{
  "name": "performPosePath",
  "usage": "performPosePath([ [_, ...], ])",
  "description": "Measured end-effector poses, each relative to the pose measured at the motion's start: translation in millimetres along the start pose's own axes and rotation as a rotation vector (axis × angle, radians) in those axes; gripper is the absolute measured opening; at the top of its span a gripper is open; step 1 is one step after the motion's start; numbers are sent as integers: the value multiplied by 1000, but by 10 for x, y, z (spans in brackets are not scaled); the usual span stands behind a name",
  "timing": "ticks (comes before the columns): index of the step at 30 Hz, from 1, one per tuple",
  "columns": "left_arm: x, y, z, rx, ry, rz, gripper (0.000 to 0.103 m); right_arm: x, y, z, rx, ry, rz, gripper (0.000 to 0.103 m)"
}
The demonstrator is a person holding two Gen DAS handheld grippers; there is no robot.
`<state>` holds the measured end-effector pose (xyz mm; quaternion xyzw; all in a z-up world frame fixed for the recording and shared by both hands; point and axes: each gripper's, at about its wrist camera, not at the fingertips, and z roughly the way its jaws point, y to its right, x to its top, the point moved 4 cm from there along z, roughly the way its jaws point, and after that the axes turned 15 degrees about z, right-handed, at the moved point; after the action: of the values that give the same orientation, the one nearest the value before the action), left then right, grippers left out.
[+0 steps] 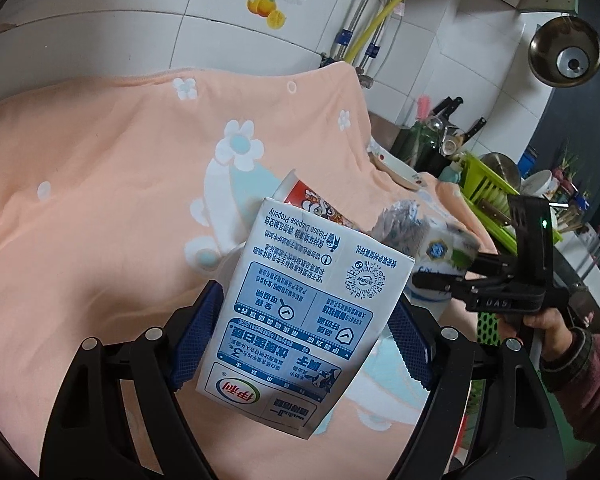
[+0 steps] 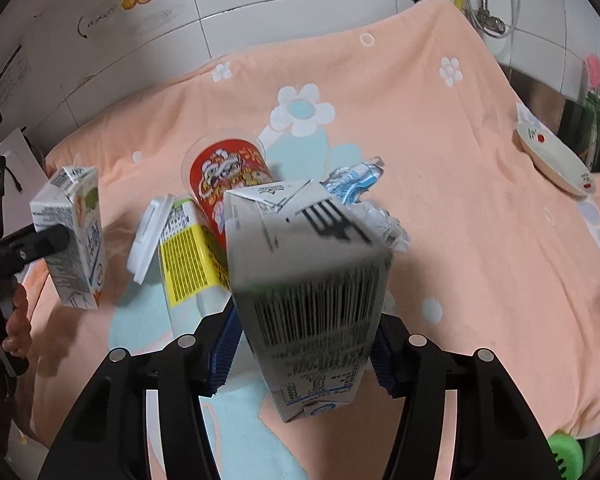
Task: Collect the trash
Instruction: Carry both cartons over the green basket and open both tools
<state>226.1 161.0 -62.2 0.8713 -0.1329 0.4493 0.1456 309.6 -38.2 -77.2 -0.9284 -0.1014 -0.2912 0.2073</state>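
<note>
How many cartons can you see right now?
3: one milk carton in the left tool, one carton in the right tool, one yellow-labelled carton lying on the cloth. Others may be hidden.

Home kitchen, likely: tiled wall (image 1: 204,40), knives (image 1: 456,116), green dish rack (image 1: 488,188), hanging ladle (image 1: 566,52).

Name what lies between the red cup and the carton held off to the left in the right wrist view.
A yellow-labelled carton with a white lid beside it lies between the red cup and the held carton, shown in the right wrist view.
</note>
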Motion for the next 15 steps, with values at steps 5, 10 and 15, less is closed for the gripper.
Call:
performPosePath([
  [5, 8, 37, -25, -6, 6, -4, 79, -80, 42, -67, -2, 10, 8, 62],
  [10, 22, 101, -81, -2, 15, 16, 79, -176, 51, -142, -9, 13, -5, 60],
  [15, 38, 172, -102, -12, 21, 18, 79, -236, 54, -216, -4, 30, 6, 44],
])
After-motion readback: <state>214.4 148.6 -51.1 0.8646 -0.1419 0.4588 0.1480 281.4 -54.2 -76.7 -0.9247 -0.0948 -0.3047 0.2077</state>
